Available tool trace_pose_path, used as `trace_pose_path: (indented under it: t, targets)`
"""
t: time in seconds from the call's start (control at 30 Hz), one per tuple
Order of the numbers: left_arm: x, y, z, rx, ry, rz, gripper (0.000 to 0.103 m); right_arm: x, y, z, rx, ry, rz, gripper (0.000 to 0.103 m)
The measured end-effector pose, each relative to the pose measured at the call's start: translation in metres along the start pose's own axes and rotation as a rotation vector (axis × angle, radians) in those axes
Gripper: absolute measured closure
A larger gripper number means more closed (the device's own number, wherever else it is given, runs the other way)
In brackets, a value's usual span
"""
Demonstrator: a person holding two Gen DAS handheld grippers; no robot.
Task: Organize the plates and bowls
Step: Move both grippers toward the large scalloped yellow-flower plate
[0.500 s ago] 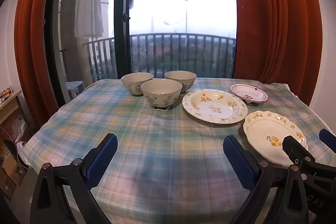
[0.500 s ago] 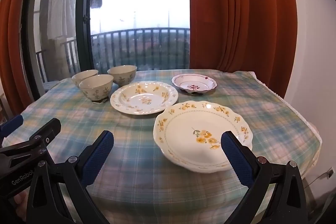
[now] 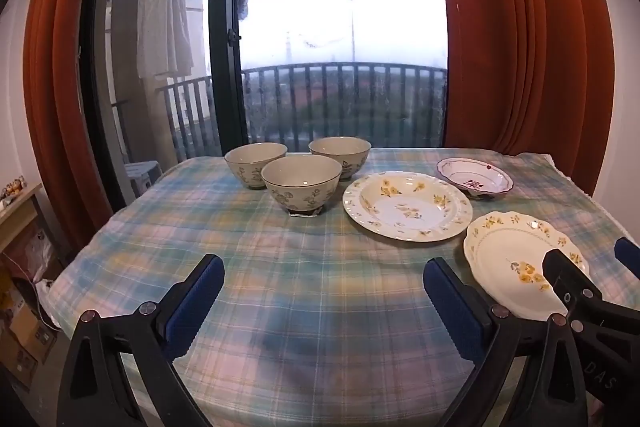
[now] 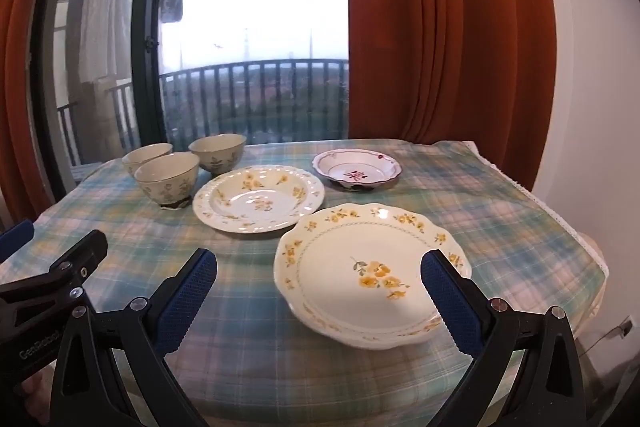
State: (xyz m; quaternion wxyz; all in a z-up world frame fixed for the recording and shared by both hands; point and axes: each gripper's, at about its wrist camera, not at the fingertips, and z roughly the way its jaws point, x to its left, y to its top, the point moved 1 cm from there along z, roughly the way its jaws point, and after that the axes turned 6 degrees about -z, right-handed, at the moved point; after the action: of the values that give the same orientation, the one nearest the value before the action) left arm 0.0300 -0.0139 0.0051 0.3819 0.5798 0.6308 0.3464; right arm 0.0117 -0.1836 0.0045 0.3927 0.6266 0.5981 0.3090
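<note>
Three beige floral bowls stand at the table's far left: a near one (image 3: 301, 183), a left one (image 3: 256, 163) and a far one (image 3: 340, 155). A round yellow-flowered plate (image 3: 407, 205) lies beside them. A small red-flowered dish (image 3: 474, 179) sits behind it. A scalloped yellow-flowered plate (image 4: 372, 273) lies nearest the right front. My left gripper (image 3: 324, 297) is open and empty above the front of the cloth. My right gripper (image 4: 320, 287) is open and empty, its jaws either side of the scalloped plate's near half, above it.
The table has a blue-green plaid cloth (image 3: 280, 267). Rust-red curtains (image 3: 520, 47) and a balcony door (image 3: 224, 39) stand behind it. A white wall (image 4: 592, 107) is at the right. A low shelf (image 3: 16, 211) and boxes are at the left.
Both grippers have barely shifted; the scene is nearly the same. Nothing was taken hold of or let go.
</note>
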Motion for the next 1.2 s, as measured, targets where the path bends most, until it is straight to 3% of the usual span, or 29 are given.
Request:
trace_pose_path:
  t: [0.27,0.63,0.87,1.2]
  targets:
    - [0.01,0.009,0.004,-0.046,-0.019,-0.001,0.003,0.008,0.006,0.007,0.012,0.003,0.02,0.0]
    - [0.015,0.021,0.028,-0.024,-0.085,0.075,0.003,0.017,0.014,0.02,0.015,-0.044,0.061,0.0]
    - [0.014,0.016,0.032,-0.007,-0.112,0.041,0.006,0.017,0.013,0.023,0.037,-0.067,0.074,0.0]
    - [-0.005,0.011,0.02,-0.035,-0.068,0.026,0.005,-0.003,0.01,0.02,0.012,-0.009,0.073,0.0]
